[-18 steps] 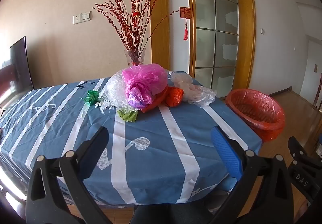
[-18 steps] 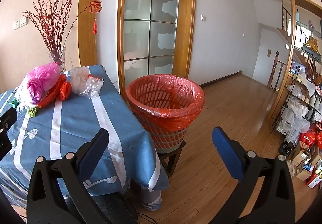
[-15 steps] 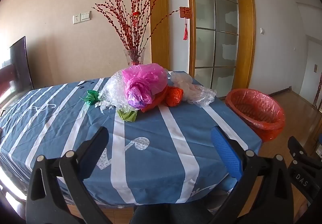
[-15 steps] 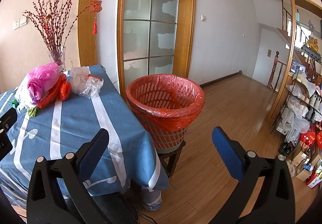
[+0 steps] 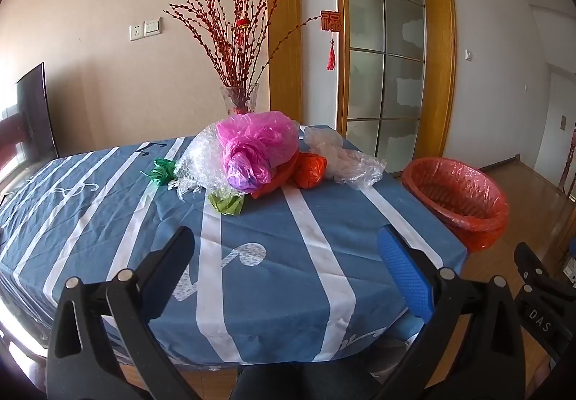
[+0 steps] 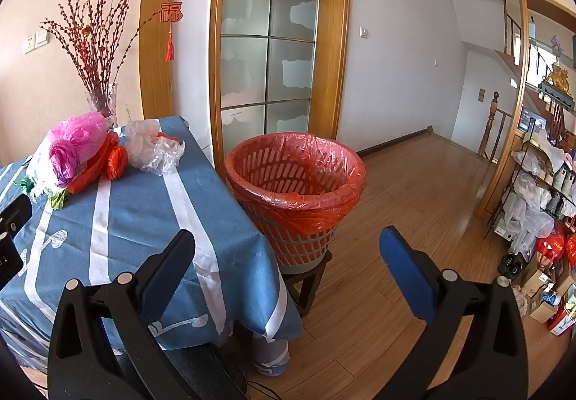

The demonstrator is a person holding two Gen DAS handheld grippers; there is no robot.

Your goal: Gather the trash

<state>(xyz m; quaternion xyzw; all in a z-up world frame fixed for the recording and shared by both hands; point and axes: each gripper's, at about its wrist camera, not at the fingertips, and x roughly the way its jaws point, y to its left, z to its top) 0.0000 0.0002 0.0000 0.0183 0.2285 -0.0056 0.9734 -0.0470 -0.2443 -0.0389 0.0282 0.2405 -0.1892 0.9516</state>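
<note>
Table point(image 5: 273, 277) (striped cloth) bears bags point(image 5: 259, 151).

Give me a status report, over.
Left gripper and right gripper open, empty. Trash pile untouched on table; bin beside it. Nothing in the way.

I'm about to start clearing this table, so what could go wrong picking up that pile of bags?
The glass vase of red branches stands right behind the pink bag, so a deep reach could tip it. The bags are bunched and touching; pulling one may drag the orange wad or others off the table. The basket sits on a small stool and could be knocked over.
</note>
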